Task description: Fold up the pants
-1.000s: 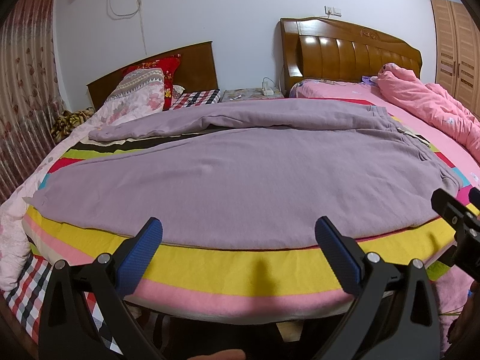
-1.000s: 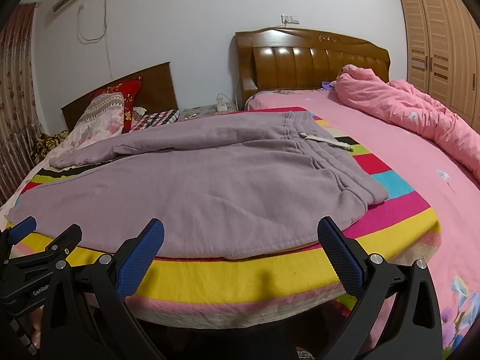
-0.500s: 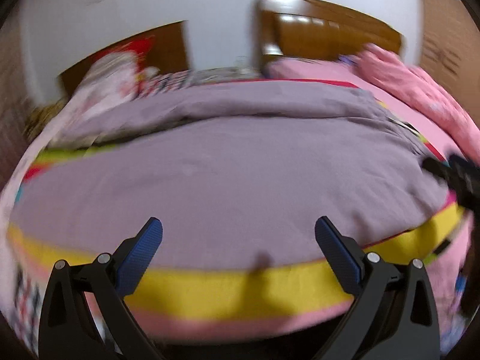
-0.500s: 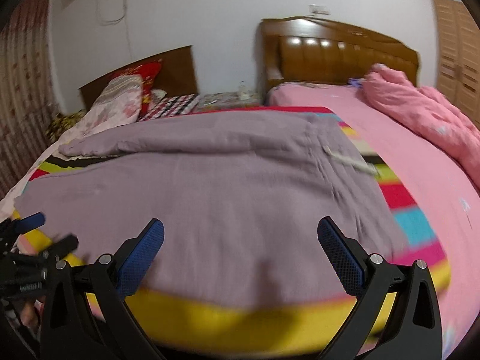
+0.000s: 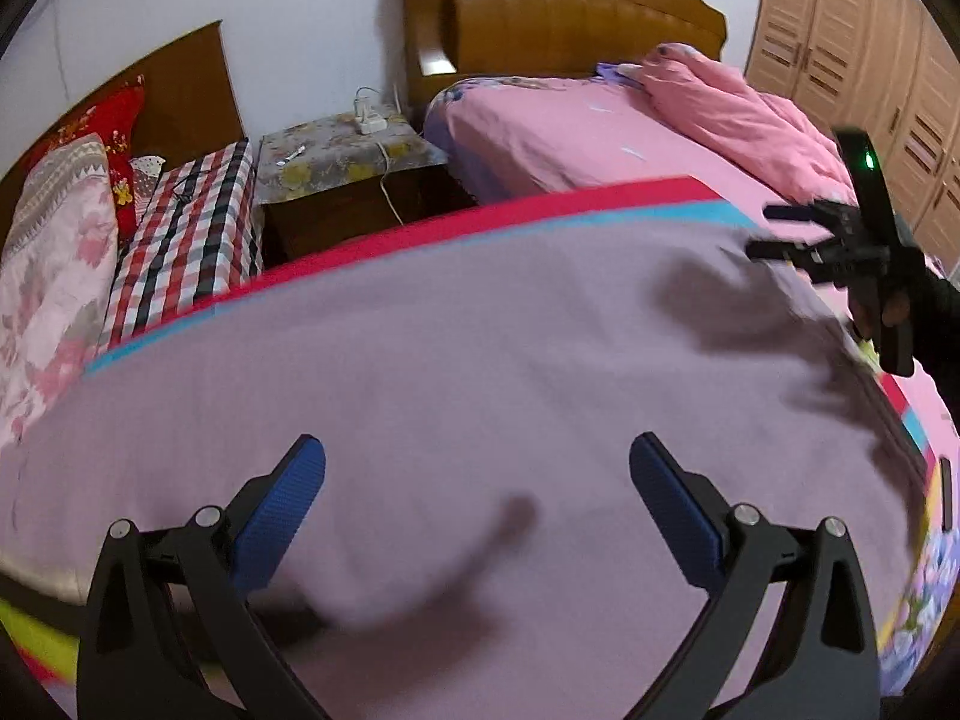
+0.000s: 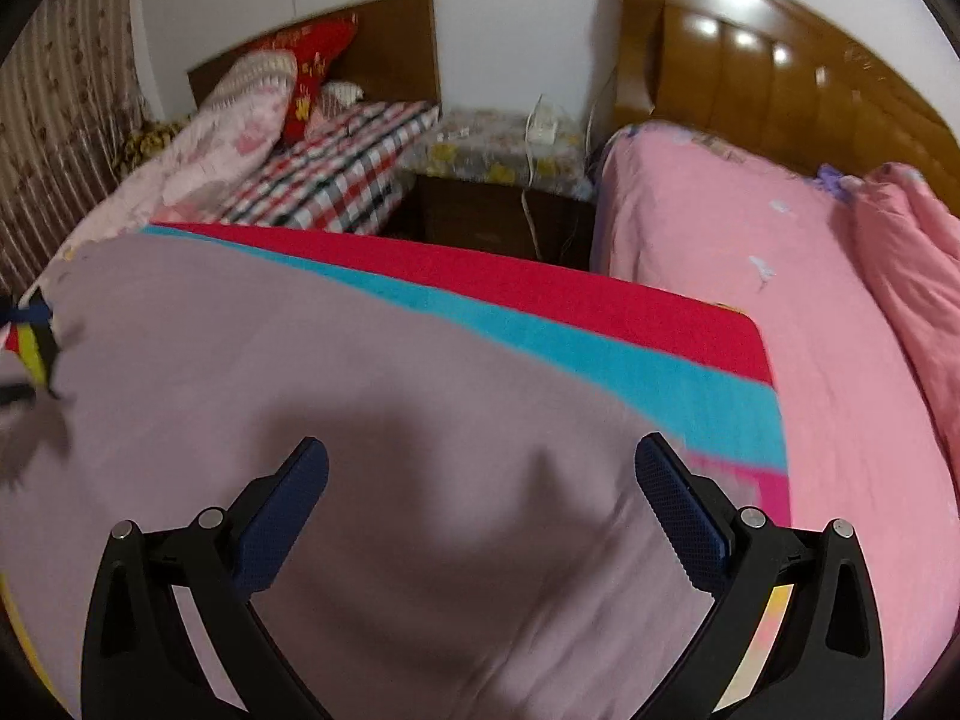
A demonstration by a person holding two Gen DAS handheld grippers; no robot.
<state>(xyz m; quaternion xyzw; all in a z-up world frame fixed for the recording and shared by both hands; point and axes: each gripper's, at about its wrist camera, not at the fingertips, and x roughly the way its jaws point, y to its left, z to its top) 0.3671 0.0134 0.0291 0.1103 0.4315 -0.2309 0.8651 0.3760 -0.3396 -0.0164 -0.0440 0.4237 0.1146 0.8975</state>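
Across the lower half of both frames the pants [image 5: 480, 360] are lying flat on the striped blanket [image 6: 540, 276], filling most of each view, with red and blue stripes showing beyond their far edge. At the bottom of the left wrist frame the left gripper [image 5: 477, 480] is hovering over the cloth with its tongs spread wide, pinching nothing. At the bottom of the right wrist frame the right gripper [image 6: 480, 480] is also spread wide and empty above the pants [image 6: 336, 420]; it is showing too at the right edge of the left wrist frame. The pictures are blurred, so I cannot tell where the legs and waistband are. I am judging that no grasp is made yet and the folding is mostly left to do.
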